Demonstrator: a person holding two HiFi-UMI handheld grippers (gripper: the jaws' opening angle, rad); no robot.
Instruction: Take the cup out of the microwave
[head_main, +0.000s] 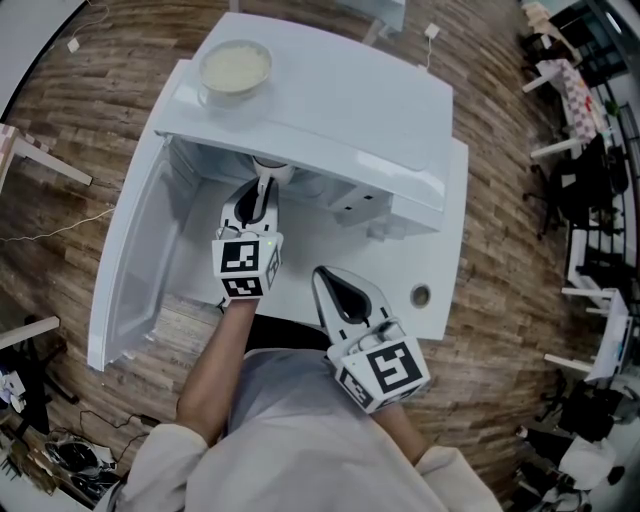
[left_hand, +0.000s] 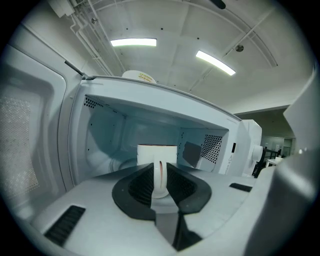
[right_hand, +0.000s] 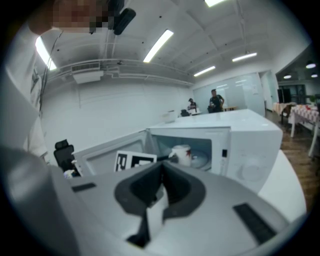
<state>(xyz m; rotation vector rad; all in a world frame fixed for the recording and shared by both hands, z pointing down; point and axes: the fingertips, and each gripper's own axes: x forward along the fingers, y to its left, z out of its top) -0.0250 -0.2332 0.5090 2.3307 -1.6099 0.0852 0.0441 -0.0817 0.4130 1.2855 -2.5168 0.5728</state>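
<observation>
A white cup (left_hand: 156, 152) stands inside the open white microwave (head_main: 340, 120), its handle turned toward me. My left gripper (left_hand: 160, 172) reaches into the cavity and is shut on that handle, one dark pad on each side. From above, the left gripper (head_main: 262, 188) points into the opening, where only a bit of the cup (head_main: 272, 168) shows under the top edge. My right gripper (head_main: 322, 275) hangs in front of the microwave, right of the left one, shut with nothing in it. In the right gripper view (right_hand: 161, 167) the cup (right_hand: 182, 154) sits on the glass turntable.
The microwave door (head_main: 130, 270) is swung wide open to the left. A white bowl (head_main: 235, 66) rests on the microwave's top. The microwave stands on a white table (head_main: 440, 250). Chairs and tables stand off to the right, and people (right_hand: 216, 100) are far behind.
</observation>
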